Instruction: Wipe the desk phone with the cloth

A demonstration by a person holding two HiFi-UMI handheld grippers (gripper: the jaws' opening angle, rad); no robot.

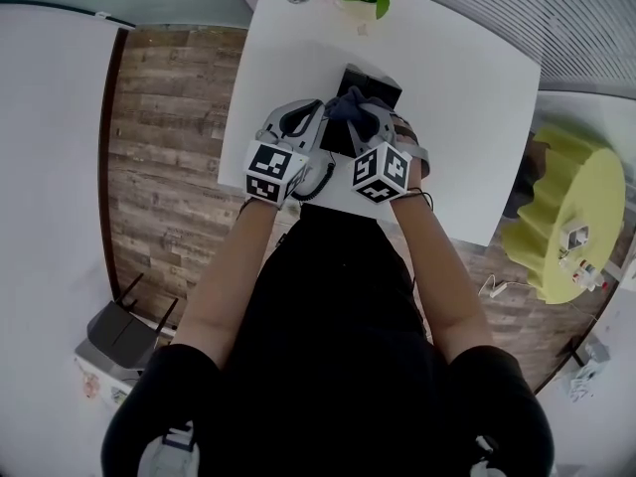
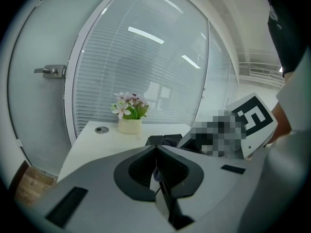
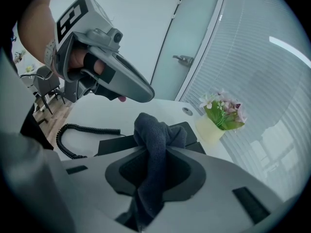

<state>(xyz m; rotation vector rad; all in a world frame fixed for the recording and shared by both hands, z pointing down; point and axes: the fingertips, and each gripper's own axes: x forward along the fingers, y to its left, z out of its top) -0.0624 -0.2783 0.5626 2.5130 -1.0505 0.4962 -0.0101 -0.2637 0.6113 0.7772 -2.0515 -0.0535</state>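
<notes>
CLEANING DUTY: A person working 2 handheld grippers leans over a white table point(image 1: 457, 87) to wipe a black desk phone point(image 1: 374, 85). The phone sits near the middle of the table, in front of a small pot of flowers point(image 2: 129, 125).

The right gripper point(image 3: 156, 149) has its jaws clamped on a dark blue-grey cloth point(image 3: 158, 125). A bunched wad stands out past the tips and a tail trails back between them. The wad hangs directly over the phone's top, at or just above the surface; contact cannot be confirmed.

The left gripper point(image 2: 156, 148) hovers just beside the right one, jaws pressed together with nothing between them.

The phone is a matte black, flat-sided unit with a sloped face. Its coiled cord point(image 3: 87, 129) loops out onto the table on the person's side.

The wiping appears to be starting or just under way. Done well, the stroke would press the projecting wad, not the hard jaw tips, onto the casing. It would run in steady passes along the sloped face and down the edges.

The phone looks light enough to slide, so the idle left gripper could steady its near edge. The loose cord lies close to both grippers and could snag. The pot of flowers stands apart at the far edge.
</notes>
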